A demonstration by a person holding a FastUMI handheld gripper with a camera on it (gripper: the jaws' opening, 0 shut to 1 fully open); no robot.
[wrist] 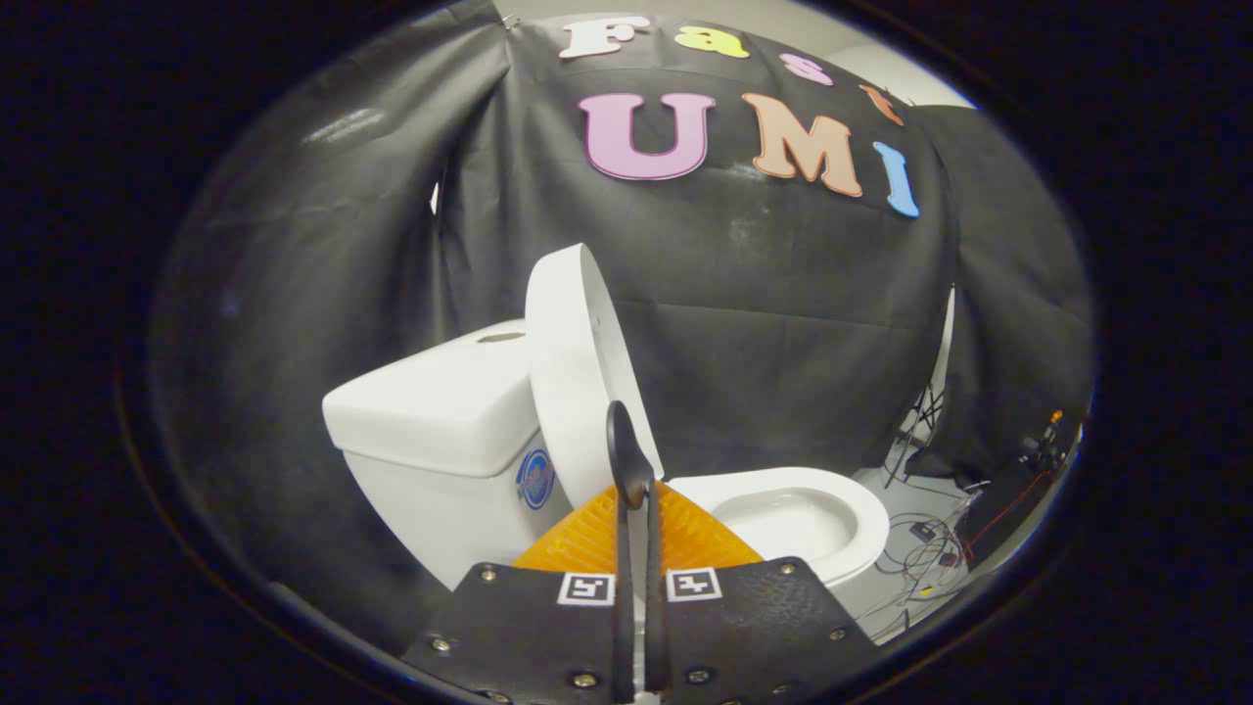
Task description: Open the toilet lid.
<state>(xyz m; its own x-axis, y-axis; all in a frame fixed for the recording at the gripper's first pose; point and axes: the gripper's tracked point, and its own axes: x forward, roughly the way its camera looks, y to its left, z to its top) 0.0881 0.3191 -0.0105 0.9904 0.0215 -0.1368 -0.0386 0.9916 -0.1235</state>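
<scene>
The white toilet lid (573, 372) stands raised, nearly upright, its back close to the white tank (440, 411). To the right of it the seat ring and bowl (812, 504) lie uncovered. My gripper (634, 470) is shut, its fingers pressed together with only a thin slit between them and nothing held. The fingertips sit just in front of the lid's lower right edge, by the hinge end of the seat. I cannot tell whether they touch the lid.
The booth's black cloth wall (783, 323) hangs close behind the toilet. Loose cables and small devices (925, 553) lie on the pale floor to the right of the bowl, with thin stand legs (920, 421) beyond them.
</scene>
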